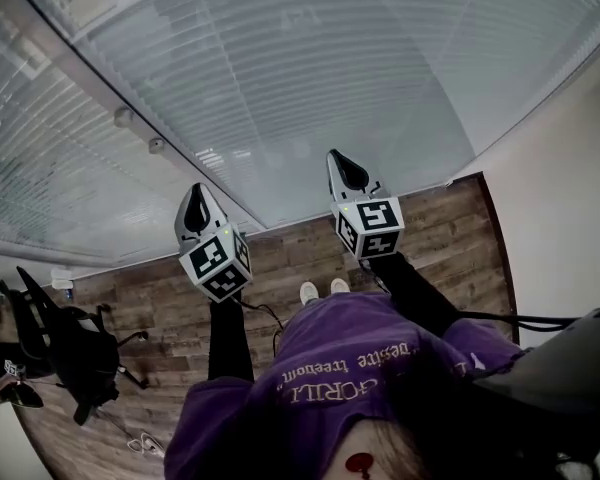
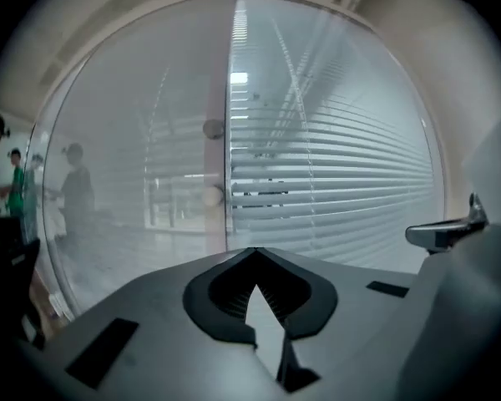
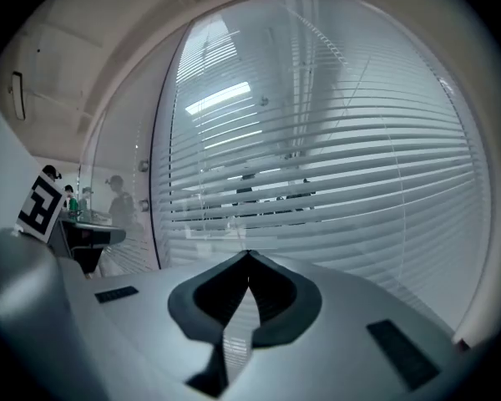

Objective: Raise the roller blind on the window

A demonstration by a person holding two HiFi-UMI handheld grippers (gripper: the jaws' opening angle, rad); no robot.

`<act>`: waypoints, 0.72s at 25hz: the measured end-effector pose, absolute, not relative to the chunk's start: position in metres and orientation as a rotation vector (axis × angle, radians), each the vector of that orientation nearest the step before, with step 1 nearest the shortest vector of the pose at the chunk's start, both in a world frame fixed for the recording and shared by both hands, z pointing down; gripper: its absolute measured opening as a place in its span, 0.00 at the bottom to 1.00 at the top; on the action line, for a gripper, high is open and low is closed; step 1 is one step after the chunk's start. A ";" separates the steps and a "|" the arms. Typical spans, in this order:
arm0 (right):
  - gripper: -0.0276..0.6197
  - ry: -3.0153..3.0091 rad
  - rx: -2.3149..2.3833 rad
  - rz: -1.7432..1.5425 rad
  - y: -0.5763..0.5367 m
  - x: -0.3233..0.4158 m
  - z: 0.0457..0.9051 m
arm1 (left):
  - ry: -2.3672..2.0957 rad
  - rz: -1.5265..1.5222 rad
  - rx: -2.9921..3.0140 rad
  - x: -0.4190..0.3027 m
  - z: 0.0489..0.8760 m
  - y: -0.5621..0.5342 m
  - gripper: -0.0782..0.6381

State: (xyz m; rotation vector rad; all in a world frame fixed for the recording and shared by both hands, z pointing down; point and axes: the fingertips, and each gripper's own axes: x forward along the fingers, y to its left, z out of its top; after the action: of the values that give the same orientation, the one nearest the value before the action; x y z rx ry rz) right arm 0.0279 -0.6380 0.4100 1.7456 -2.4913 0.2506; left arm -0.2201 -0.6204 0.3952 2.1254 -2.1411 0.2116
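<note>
Both tools hover just short of the white slatted blind (image 1: 310, 78), which hangs down over the window glass as far as every view shows. The left gripper (image 1: 196, 196) has its jaw tips pinched together with nothing between them, and the right gripper (image 1: 340, 166) beside it is closed and empty too. On the person's purple sweatshirt (image 1: 310, 368), upside-down white lettering seems to read "desire freedom"; the larger line below is too cut off to read.
</note>
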 end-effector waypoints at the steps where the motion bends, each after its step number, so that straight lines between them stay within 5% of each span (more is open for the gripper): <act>1: 0.04 -2.492 1.760 0.249 -0.638 0.030 0.407 | -2.087 0.167 2.100 -0.213 0.404 -0.618 0.11; 18: 0.04 -2.519 1.777 0.198 -0.634 0.037 0.390 | -1.854 0.135 2.186 -0.136 0.436 -0.603 0.11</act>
State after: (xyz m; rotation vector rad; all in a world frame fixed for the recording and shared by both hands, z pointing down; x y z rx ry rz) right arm 0.0371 -0.6339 0.3896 1.7766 -2.5194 0.1978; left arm -0.1359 -0.6033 0.4356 2.1864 -1.8538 0.1347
